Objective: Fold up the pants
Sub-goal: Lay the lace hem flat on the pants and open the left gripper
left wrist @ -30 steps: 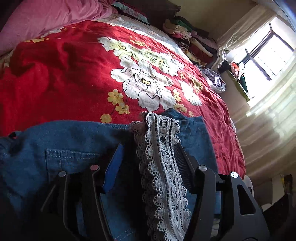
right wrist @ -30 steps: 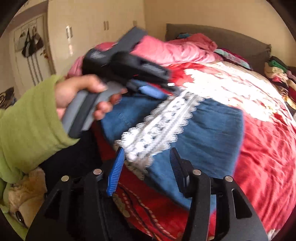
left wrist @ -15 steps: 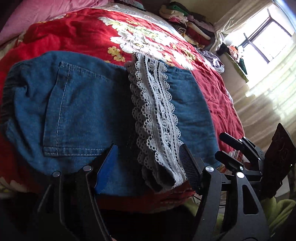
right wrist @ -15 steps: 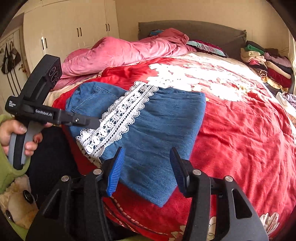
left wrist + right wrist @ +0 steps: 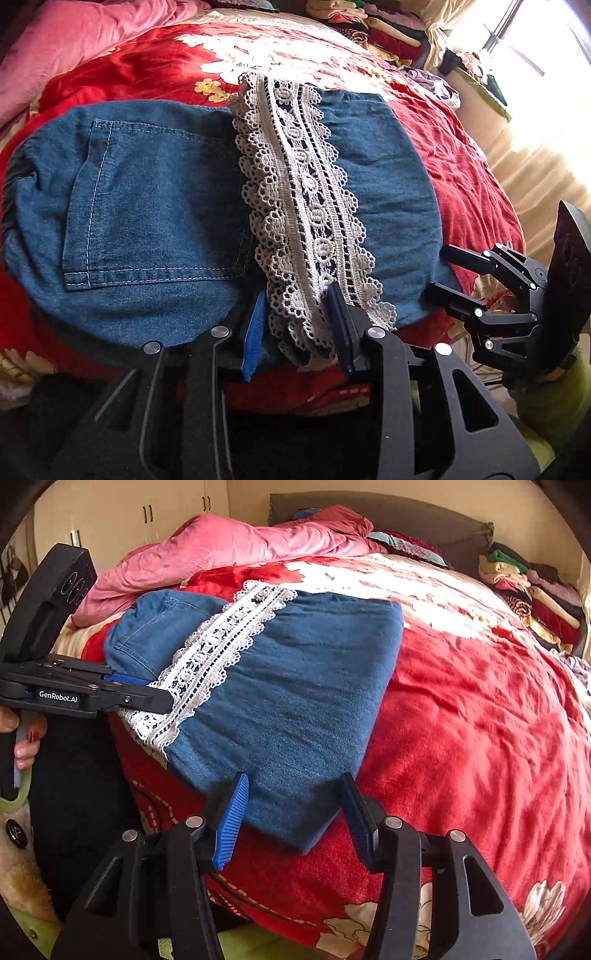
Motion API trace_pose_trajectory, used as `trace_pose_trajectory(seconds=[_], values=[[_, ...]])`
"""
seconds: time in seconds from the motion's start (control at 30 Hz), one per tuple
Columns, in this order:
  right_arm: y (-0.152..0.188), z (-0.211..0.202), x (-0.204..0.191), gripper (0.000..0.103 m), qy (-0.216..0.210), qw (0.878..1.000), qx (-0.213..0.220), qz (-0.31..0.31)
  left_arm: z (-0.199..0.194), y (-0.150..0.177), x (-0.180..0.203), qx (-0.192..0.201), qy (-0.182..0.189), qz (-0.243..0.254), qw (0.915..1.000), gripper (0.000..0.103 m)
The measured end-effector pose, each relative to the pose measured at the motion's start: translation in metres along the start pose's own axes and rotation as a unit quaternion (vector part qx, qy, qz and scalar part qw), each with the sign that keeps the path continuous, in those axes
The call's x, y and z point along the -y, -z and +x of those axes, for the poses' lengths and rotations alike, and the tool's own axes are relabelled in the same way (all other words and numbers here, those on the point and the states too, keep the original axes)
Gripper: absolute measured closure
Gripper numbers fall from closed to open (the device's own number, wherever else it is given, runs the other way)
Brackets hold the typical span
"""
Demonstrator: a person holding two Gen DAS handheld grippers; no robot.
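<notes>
Low — left gripper [image 5: 299, 314] pinches lace hem [image 5: 295, 192]

I see blue denim pants [image 5: 155, 206] with pale stitching round the pocket and a white lace band [image 5: 303, 206] of scallops and small rings. Under the pants, the bedspread [image 5: 472, 709] is bright red with big white flowers and small yellow ones. Beyond the pants lies a plain pink quilt [image 5: 229, 550]. My left gripper [image 5: 299, 314] and right gripper [image 5: 295, 805] are black, each with one blue finger pad.
</notes>
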State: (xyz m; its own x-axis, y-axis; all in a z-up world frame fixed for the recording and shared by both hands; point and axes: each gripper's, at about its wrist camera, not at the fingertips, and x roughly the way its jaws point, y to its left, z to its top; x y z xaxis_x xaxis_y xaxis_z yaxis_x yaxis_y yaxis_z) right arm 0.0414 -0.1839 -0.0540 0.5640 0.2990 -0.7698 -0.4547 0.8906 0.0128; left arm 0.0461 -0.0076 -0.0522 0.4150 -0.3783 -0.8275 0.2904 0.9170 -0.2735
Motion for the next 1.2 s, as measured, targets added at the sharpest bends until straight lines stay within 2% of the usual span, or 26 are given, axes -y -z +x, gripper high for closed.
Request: trace_pose_trajectory(seconds=[0.17, 0.4, 0.47, 0.6, 0.67, 1.2], values=[[0.000, 0.004, 0.001, 0.053, 0.003, 1.000, -0.002, 0.001, -0.003, 0.002, 0.000, 0.004, 0.000, 0.000, 1.0000, 0.075], [-0.003, 0.002, 0.002, 0.051, 0.004, 1.000, -0.007, 0.012, -0.009, 0.003, 0.001, 0.012, -0.009, -0.001, 0.9999, 0.065], [-0.003, 0.000, 0.003, 0.046, 0.006, 1.000, -0.007, 0.019, -0.012, 0.003, 0.000, 0.015, -0.010, -0.004, 0.9998, 0.063], [-0.005, -0.006, 0.005, 0.043, 0.004, 1.000, -0.002, 0.030, -0.019, 0.004, -0.002, 0.022, -0.014, -0.007, 0.9996, 0.055], [-0.007, -0.009, 0.004, 0.036, 0.007, 1.000, 0.005, 0.031, -0.022, 0.004, -0.003, 0.026, -0.015, -0.009, 0.9995, 0.051], [-0.021, -0.024, -0.001, 0.036, 0.023, 0.999, 0.025, 0.039, -0.044, 0.005, -0.008, 0.049, -0.027, -0.019, 0.9982, 0.030]])
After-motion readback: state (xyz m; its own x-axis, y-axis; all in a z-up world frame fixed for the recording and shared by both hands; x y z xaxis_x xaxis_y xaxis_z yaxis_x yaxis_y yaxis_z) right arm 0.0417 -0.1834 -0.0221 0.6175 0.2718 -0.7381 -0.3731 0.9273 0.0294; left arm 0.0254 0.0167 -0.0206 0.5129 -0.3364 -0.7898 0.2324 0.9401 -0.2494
